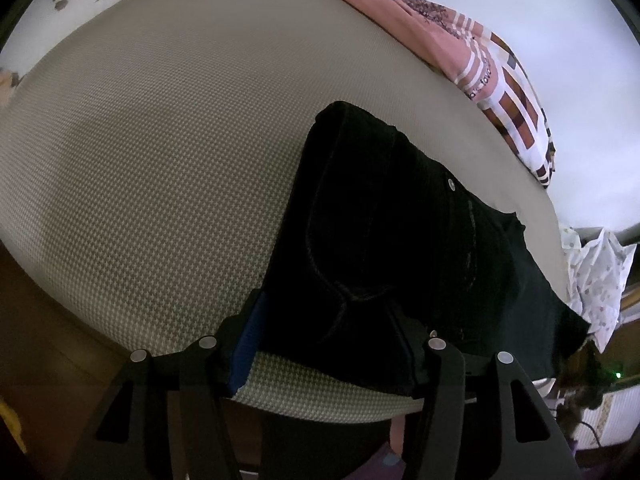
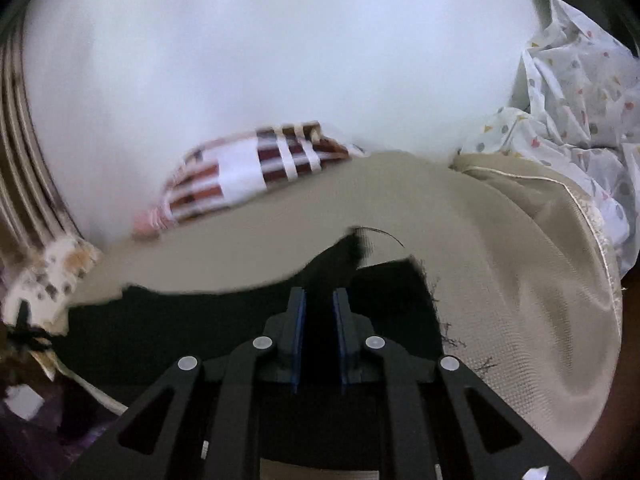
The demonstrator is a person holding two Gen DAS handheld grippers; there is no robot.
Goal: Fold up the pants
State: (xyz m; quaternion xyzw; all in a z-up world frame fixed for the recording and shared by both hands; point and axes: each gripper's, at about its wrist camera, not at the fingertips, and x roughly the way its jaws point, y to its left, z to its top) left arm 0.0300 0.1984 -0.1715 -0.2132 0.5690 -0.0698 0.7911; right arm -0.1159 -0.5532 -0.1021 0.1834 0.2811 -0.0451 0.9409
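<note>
The left claw [image 1: 324,344] is spread round the pants [image 1: 400,240], which run to the upper right; the right claw [image 2: 319,320] is half open over cloth, grip unclear

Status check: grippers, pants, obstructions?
Left gripper straddles black pants, grip unclear. Right gripper over pants, grip unclear. Pillow well clear.

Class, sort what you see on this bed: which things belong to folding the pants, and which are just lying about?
Belong to the job:
pants
left gripper
right gripper
bed

Just lying about:
striped pillow
dotted cloth
</note>
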